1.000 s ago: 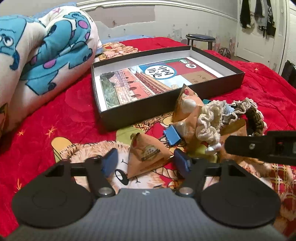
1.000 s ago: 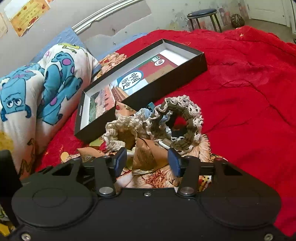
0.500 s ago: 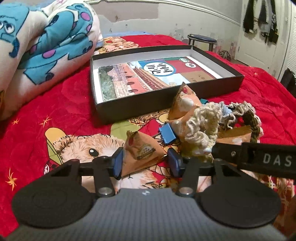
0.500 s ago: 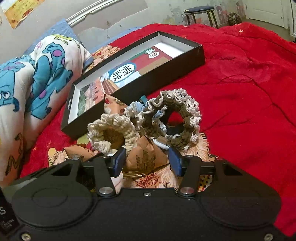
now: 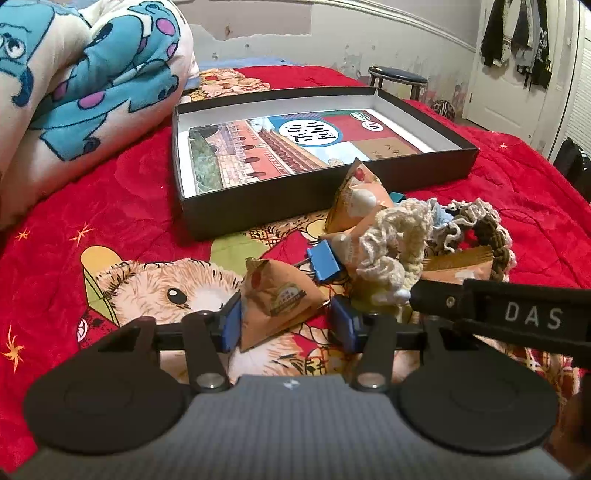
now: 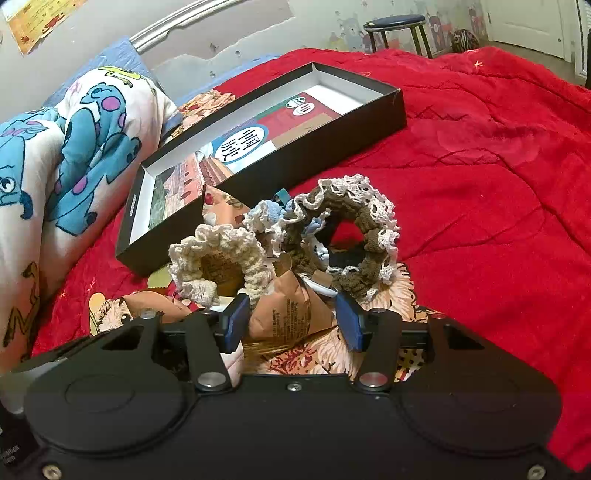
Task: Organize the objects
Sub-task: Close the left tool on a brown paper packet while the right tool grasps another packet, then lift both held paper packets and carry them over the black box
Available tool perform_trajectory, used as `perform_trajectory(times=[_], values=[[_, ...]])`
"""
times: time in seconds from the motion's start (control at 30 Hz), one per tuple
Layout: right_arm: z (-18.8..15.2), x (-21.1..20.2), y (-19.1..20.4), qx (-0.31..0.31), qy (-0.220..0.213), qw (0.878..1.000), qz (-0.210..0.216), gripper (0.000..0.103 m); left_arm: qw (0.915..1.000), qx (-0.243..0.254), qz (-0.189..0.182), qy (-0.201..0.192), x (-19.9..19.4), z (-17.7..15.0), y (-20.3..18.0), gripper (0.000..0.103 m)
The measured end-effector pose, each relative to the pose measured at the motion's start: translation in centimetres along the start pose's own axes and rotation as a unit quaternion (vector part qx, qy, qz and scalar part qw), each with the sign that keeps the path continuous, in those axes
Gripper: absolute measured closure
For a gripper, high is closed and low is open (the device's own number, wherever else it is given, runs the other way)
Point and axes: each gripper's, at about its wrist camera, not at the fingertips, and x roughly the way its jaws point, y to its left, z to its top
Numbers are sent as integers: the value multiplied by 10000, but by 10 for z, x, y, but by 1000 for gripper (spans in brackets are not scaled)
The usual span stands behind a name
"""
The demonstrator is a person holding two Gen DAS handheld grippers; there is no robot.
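1. Lying at the far left of the red bedspread, a rolled blanket printed with blue monsters reaches toward the wall.
2. Right of it sits an open black box with a printed sheet flat inside.
3. Near the box, a pile of small things rests on the bedspread's cartoon print.
4. The left gripper straddles a tan pyramid packet. Its left pad touches the packet's edge, the right pad stands just apart, so the jaws are not clamped.
5. A blue binder clip lies just beyond that packet, with a second packet standing upright against the box wall.
6. A cream scrunchie and a brown one edged in white lie tangled over more packets at the pile's right.
7. The right gripper frames a brown packet. Its jaws are part open, with a gap on the right side, and whether the left pad presses on it cannot be told.
8. A stool stands far off by the wall.
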Motion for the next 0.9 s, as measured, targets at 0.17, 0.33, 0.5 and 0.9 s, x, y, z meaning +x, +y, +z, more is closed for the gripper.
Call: perform_trajectory(times=[0.17,0.33,0.5,0.9], values=[[-1,0,3,-66,-28,9999,-86,56,9996,202,162,-74,-1,-2,-8,53],[1,-2,-1,138,-31,9999,-41,59,9996,157,208,-111,-2,-3,-8,54],[3,-6,-2,245,-22,9997,-26,62,9990,191,346,-190,-4,-4,-13,54],[6,-12,-12,728,-135,9968,290,66,9988,156,396,-244,-8,-4,-15,56]])
